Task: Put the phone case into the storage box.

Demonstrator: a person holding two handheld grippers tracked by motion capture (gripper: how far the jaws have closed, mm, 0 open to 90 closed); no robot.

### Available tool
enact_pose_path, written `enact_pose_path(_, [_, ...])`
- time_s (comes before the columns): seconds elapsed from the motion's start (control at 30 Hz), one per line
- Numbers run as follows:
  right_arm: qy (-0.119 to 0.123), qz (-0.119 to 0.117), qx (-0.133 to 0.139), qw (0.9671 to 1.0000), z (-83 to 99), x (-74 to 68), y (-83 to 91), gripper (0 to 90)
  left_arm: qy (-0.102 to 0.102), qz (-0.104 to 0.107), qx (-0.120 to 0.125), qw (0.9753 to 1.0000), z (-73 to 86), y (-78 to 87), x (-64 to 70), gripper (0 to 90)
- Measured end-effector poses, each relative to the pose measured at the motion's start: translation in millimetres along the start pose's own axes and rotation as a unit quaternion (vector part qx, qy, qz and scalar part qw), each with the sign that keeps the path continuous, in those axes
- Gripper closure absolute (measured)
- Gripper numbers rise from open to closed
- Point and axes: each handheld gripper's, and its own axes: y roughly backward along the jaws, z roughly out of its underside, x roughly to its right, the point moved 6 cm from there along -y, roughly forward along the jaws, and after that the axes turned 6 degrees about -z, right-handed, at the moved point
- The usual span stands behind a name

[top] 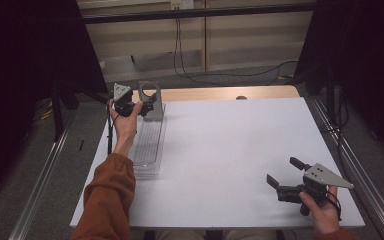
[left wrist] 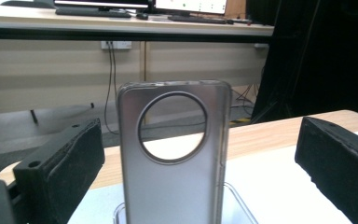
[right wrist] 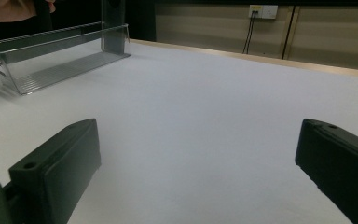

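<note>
A silver phone case (left wrist: 172, 154) is found upright at the far end of a clear tray (top: 147, 150) on the table's (top: 230, 150) left. The left gripper (left wrist: 186, 163) is held wide open, the case between its jaws, untouched. Closing appears next. The right gripper (top: 285, 176) is held wide and empty.

Left tool (top: 147, 106) held far out, right tool (top: 284, 172) near (both gaping).

We see a white table (top: 230, 150) edged in pale wood, a clear ribbed tray (top: 150, 145), a silver-grey phone case (left wrist: 175, 154), black grippers' pads (right wrist: 58, 163), and a rust-orange sleeve (top: 107, 195).
</note>
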Motion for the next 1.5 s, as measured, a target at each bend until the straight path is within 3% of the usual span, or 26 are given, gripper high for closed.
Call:
enact_pose_path(0.07, [-0.002,-0.001,-0.001,1.0,0.3,0.2,-0.3,0.0,-0.003,-0.005,-0.001,1.0,0.1,1.6,0.3,2.1])
enact_pose_path(0.1, [0.0,-0.002,-0.002,1.0,0.8,0.6,-0.5,0.0,-0.005,0.006,0.005,1.0,-1.0,4.1,2.9,2.1])
enact_pose_path(0.37, [-0.002,-0.001,-0.003,1.0,1.8,2.6,-1.7,0.0,-0.009,0.019,0.018,0.9996,-5.6,13.5,9.8,2.8])
enact_pose_path(0.5, [-0.001,0.0,-0.003,1.0,1.6,2.1,-1.5,0.0,-0.021,0.025,0.021,0.9992,-3.7,21.2,14.1,2.8])
enact_pose_path(0.73, [0.0,0.001,-0.004,1.0,0.7,0.5,-1.9,0.0,-0.015,0.028,0.023,0.9992,-1.3,30.9,13.1,2.9])
enact_pose_path(0.9, [0.002,0.001,-0.002,1.0,0.1,0.4,-3.4,0.0,-0.022,0.035,0.024,0.9988,1.2,44.4,15.6,3.0])
enact_pose_path(1.0, [0.0,0.002,-0.002,1.0,-0.3,0.2,-3.3,0.0,-0.015,0.04,0.027,0.9987,1.3,48.9,17.2,3.4])
enact_pose_path(1.03, [0.002,0.002,-0.002,1.0,-0.6,0.2,-3.0,0.0,-0.027,0.032,0.022,0.9989,1.5,54.4,16.1,3.6])
enact_pose_path(1.27, [0.007,0.001,-0.001,1.0,-1.5,-1.8,-3.6,0.0,-0.021,0.044,0.03,0.9984,-0.2,69.7,19.9,3.8])
enact_pose_path(1.3, [0.005,0.003,0.0,1.0,-1.8,-1.8,-3.6,0.0,-0.029,0.042,0.025,0.9984,1.3,75.0,20.6,3.8])
enact_pose_path(1.5, [0.007,0.001,-0.002,1.0,-1.3,-1.4,-2.8,0.0,-0.019,0.043,0.034,0.9983,4.4,89.0,22.8,3.1])
